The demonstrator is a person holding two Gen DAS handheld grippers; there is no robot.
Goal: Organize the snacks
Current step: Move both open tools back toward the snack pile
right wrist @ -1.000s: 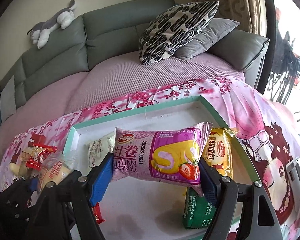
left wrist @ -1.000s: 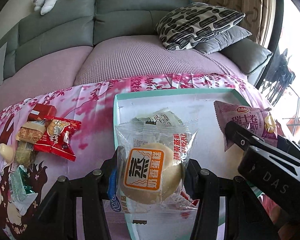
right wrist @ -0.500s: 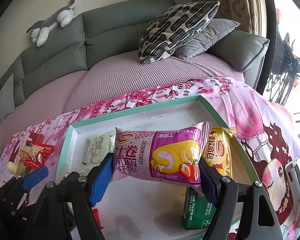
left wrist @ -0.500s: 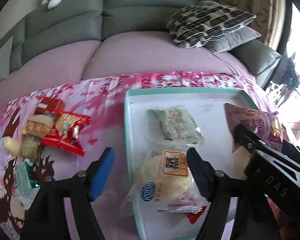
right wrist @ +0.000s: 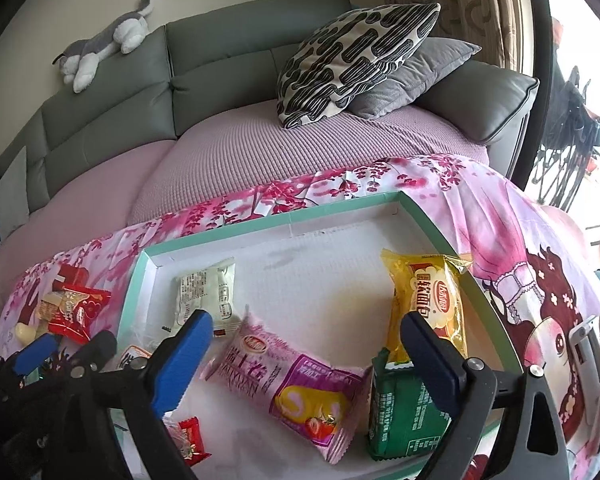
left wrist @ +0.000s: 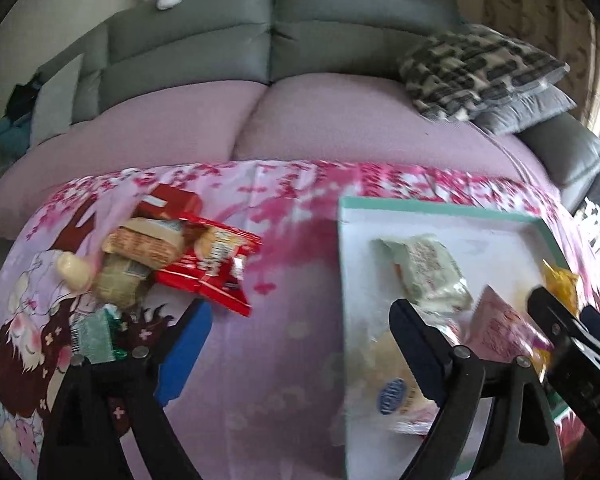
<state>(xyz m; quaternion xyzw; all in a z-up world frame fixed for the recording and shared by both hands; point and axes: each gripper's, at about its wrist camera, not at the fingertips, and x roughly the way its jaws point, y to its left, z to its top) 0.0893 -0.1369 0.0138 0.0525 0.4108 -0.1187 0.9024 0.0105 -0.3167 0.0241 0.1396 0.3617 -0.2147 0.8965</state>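
Observation:
A white tray with a teal rim (right wrist: pixel 284 220) (left wrist: pixel 440 205) lies on the pink floral cloth. In it lie a pink Swiss-roll pack (right wrist: pixel 292 384), a yellow bread pack (right wrist: pixel 428 300), a green pack (right wrist: pixel 404 412), a pale wrapped cake (right wrist: pixel 208 292) (left wrist: pixel 428 272), a small red candy (right wrist: pixel 190 440) and a round bun pack (left wrist: pixel 392 376). My right gripper (right wrist: pixel 304 356) is open and empty just above the pink pack. My left gripper (left wrist: pixel 300 344) is open and empty over the cloth, left of the tray. A pile of loose snacks (left wrist: pixel 172 256) lies on the cloth at the left.
A grey sofa with a mauve cover (right wrist: pixel 260 148) runs behind the cloth. Patterned and grey cushions (right wrist: pixel 356 56) lean at its right. A plush toy (right wrist: pixel 104 40) lies on the backrest. The left gripper's fingers (right wrist: pixel 36 356) show at the right view's lower left.
My left gripper let the bun pack go into the tray and swung left towards the loose snacks. My right gripper opened and the pink Swiss-roll pack dropped onto the tray.

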